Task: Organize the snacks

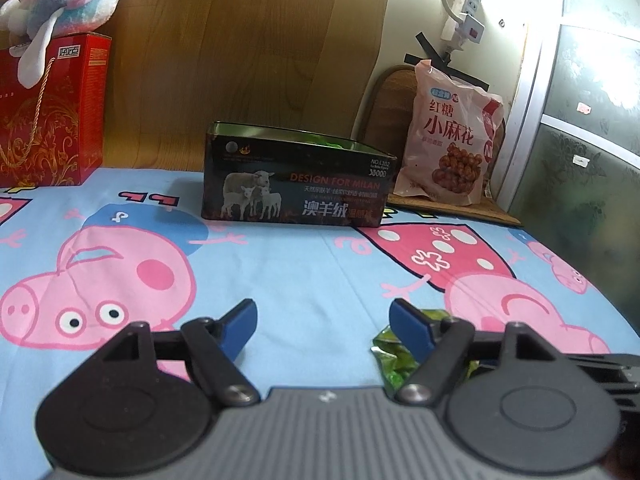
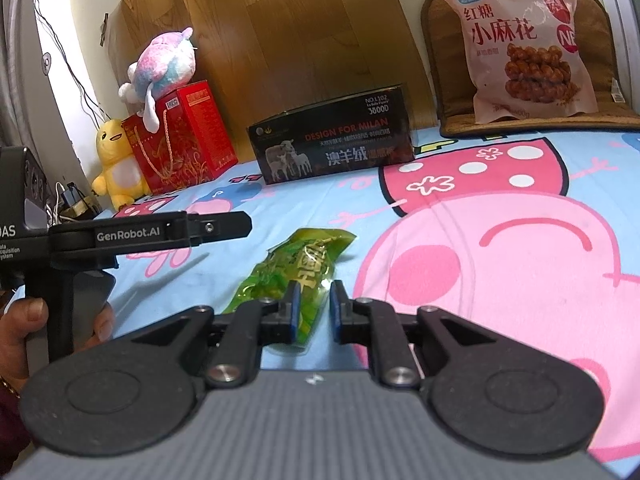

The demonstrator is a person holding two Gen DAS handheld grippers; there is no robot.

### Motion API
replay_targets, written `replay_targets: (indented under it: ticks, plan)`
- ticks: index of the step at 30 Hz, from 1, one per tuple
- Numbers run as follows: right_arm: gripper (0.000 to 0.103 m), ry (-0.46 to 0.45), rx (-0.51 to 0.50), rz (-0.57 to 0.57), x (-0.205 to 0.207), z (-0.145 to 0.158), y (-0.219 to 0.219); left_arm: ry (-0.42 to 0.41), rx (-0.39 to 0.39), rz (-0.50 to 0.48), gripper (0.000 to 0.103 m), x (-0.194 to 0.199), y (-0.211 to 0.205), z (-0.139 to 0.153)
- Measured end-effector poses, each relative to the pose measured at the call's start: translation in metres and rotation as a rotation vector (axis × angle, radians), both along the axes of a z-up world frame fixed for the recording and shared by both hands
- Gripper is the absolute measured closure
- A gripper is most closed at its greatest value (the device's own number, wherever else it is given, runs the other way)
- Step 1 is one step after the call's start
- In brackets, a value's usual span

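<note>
A green snack packet (image 2: 296, 264) lies flat on the cartoon bedsheet (image 2: 480, 260). Its near end sits between the blue pads of my right gripper (image 2: 314, 308), which stand slightly apart and do not squeeze it. My left gripper (image 1: 322, 320) is wide open with only sheet between its fingers; the green packet (image 1: 390, 360) shows crumpled behind its right finger. Seen from the right wrist, the left gripper (image 2: 242, 224) hovers left of the packet. A dark tin box (image 1: 296, 188) (image 2: 336, 140) with sheep artwork stands open-topped further back. A pink snack bag (image 1: 448, 136) (image 2: 520, 40) leans at the back right.
A red gift box (image 1: 52, 112) (image 2: 180, 140) topped by a pastel plush (image 2: 164, 64) stands at the back left, with a yellow plush (image 2: 114, 160) beside it. A wooden board (image 1: 248, 48) backs the bed. A hand (image 2: 24, 328) grips the left gripper's handle.
</note>
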State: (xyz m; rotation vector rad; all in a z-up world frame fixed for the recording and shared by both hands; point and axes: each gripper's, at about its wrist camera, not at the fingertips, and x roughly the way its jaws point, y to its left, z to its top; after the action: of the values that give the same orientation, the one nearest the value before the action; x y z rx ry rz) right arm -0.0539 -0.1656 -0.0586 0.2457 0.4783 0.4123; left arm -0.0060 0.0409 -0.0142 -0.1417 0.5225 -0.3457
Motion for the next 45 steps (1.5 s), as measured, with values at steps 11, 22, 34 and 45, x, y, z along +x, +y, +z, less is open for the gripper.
replay_targets:
  ticks: [11,22,34,45]
  plan:
    - [0.083,-0.001,0.000,-0.001,-0.0003,-0.0002,-0.0006,-0.017,0.006,-0.004,0.028,-0.0016,-0.0003,0.0005]
    - [0.083,-0.001,0.000,0.000,0.0000,-0.0004,-0.0005,-0.036,0.007,-0.013,0.027,-0.0044,-0.0002,0.0011]
    - [0.083,0.000,0.000,0.001,0.0003,0.0000,-0.0006,-0.050,0.003,-0.023,0.026,-0.0064,-0.0002,0.0016]
    - [0.082,0.005,-0.001,0.008,0.0016,-0.0007,-0.0005,-0.053,-0.003,-0.043,0.026,-0.0058,0.0005,0.0014]
